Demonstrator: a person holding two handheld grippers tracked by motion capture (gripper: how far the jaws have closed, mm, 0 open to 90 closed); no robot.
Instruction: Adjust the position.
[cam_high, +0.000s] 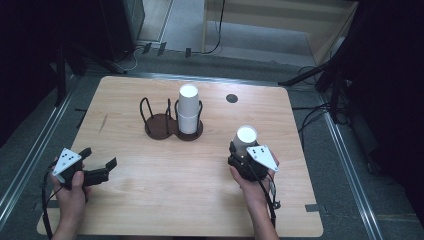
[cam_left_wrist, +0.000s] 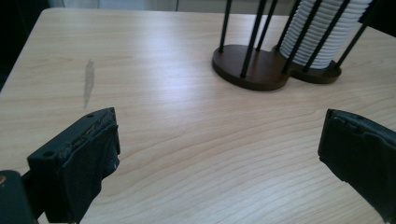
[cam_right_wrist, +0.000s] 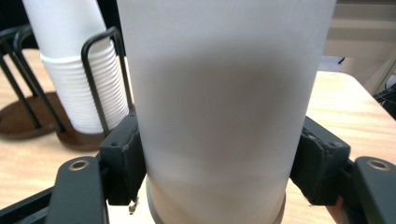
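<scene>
A stack of white paper cups (cam_high: 188, 111) stands upside down in the right bay of a dark wire cup holder (cam_high: 160, 125) at the table's middle back; its left bay is empty. In the left gripper view the holder (cam_left_wrist: 252, 70) and the ribbed cup stack (cam_left_wrist: 327, 32) sit ahead to the right. My right gripper (cam_high: 243, 156) is shut on a single white cup (cam_high: 246, 137), upside down at the table's right. The cup (cam_right_wrist: 224, 107) sits between the jaws, with the stack (cam_right_wrist: 79, 70) behind on the left. My left gripper (cam_high: 102, 162) is open over the front left, with nothing between its jaws.
The wooden table (cam_high: 150, 200) has a small dark round hole (cam_high: 231, 98) near its back edge and a faint grey smear (cam_left_wrist: 88, 81) at the left. Dark stands and cables surround the table on the floor.
</scene>
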